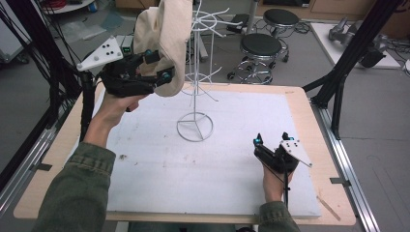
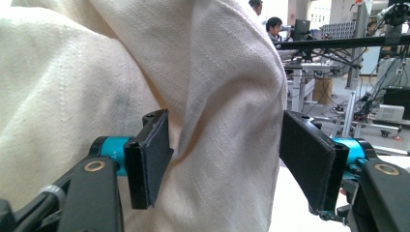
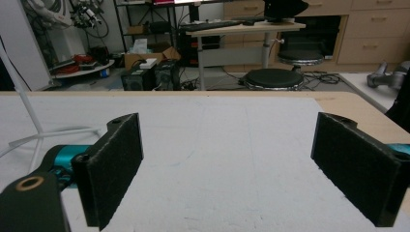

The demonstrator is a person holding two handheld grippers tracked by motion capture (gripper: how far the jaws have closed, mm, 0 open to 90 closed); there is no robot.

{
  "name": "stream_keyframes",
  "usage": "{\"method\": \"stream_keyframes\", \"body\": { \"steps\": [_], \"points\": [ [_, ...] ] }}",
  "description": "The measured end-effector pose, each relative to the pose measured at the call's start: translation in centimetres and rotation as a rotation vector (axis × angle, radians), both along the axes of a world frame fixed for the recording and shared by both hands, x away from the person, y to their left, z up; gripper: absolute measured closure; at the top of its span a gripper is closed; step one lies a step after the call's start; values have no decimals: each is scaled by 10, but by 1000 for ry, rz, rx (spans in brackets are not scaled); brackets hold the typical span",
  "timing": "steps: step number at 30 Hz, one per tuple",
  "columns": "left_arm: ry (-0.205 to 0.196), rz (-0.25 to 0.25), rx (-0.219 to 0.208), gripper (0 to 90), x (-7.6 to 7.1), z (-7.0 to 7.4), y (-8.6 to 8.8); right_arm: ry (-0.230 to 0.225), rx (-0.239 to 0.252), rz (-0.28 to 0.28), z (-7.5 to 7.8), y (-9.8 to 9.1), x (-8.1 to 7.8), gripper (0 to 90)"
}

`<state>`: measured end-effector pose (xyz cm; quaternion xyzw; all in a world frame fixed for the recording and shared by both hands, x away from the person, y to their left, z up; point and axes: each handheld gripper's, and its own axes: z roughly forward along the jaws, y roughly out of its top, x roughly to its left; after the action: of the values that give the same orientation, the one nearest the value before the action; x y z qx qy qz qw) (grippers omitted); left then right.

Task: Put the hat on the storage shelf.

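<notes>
The left claw (image 1: 155,65) is raised beside the top of the white wire rack (image 1: 195,126), its jaws spread with a fold of the cream cloth bag (image 1: 162,38) lying between them but not pinched. The bag hangs just above and in front of that claw, draped at the rack's upper prongs, so the hanging looks nearly or already done, with only the letting go and drawing back left. The right claw (image 1: 271,138) rests on the table, spread and empty, well apart from the rack.
</notes>
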<state>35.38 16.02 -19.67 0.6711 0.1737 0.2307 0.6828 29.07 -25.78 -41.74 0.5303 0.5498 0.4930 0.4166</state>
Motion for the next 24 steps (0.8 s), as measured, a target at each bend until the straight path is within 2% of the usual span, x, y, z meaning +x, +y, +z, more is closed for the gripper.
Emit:
{"method": "stream_keyframes", "body": {
  "steps": [7, 13, 16, 20, 24],
  "points": [
    [0, 35, -7, 327, -7, -3, 14, -3, 0, -1, 1, -2, -1, 102],
    [15, 67, -43, 311, -19, -8, 32, -1, 2, -3, 1, -2, -1, 102],
    [35, 80, -67, 286, -25, -14, 42, -4, -5, -12, 1, -2, -1, 102],
    [41, 124, -56, 273, -34, -26, 55, -6, -2, -12, 1, -3, -2, 102],
    [51, 173, -74, 265, -41, -38, 70, -3, 2, -15, 1, -3, -1, 102]
  ]
}}
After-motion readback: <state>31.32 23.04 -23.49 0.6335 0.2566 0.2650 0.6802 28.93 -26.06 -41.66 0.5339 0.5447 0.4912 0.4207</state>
